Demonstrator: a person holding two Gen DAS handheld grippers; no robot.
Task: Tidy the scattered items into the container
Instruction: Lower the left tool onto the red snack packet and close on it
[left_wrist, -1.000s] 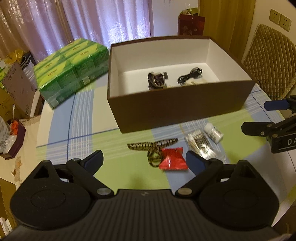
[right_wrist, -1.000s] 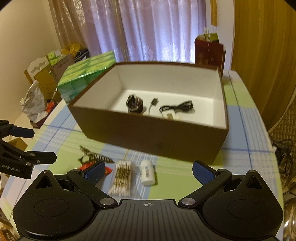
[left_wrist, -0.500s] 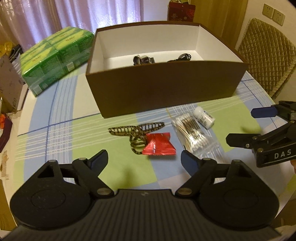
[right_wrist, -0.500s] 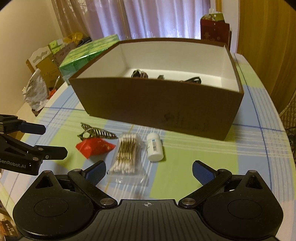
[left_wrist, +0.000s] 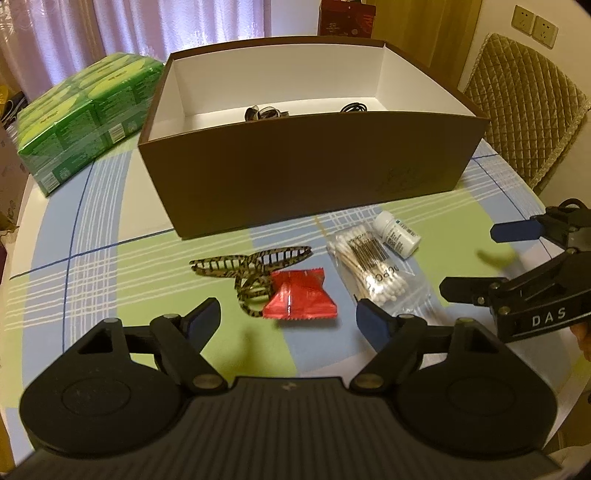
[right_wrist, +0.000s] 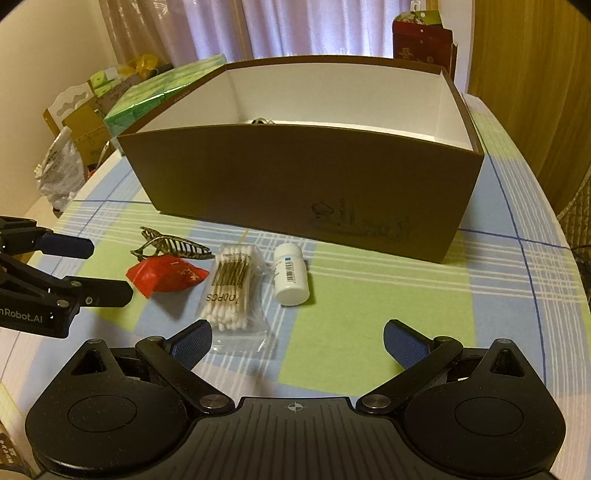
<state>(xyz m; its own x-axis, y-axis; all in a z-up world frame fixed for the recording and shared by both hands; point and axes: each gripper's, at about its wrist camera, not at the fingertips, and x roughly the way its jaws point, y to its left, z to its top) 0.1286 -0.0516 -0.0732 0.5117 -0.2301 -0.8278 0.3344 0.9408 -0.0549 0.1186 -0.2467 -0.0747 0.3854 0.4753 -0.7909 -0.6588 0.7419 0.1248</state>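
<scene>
The brown box (left_wrist: 314, 173) (right_wrist: 295, 184) stands open on the checked tablecloth, with a dark bundle (left_wrist: 264, 112) and a black cable (left_wrist: 354, 108) inside. In front of it lie a striped hair clip (left_wrist: 251, 262) (right_wrist: 173, 251), a red packet (left_wrist: 301, 299) (right_wrist: 166, 277), a bag of cotton swabs (left_wrist: 373, 266) (right_wrist: 232, 288) and a white pill bottle (left_wrist: 397, 236) (right_wrist: 291, 275). My left gripper (left_wrist: 286, 319) (right_wrist: 96, 269) is open, low over the table just short of the red packet. My right gripper (right_wrist: 297, 339) (left_wrist: 484, 262) is open, just short of the swabs and the bottle.
Green wrapped packs (left_wrist: 81, 114) (right_wrist: 166, 88) sit left of the box. A quilted chair (left_wrist: 524, 110) stands beyond the table's right edge. A red gift bag (left_wrist: 347, 18) (right_wrist: 423, 40) is behind the box. Bags and cartons (right_wrist: 62, 166) crowd the floor at left.
Both grippers have come down and closer to the items on the cloth; the box's front wall now hides most of its inside. Both stay open.
</scene>
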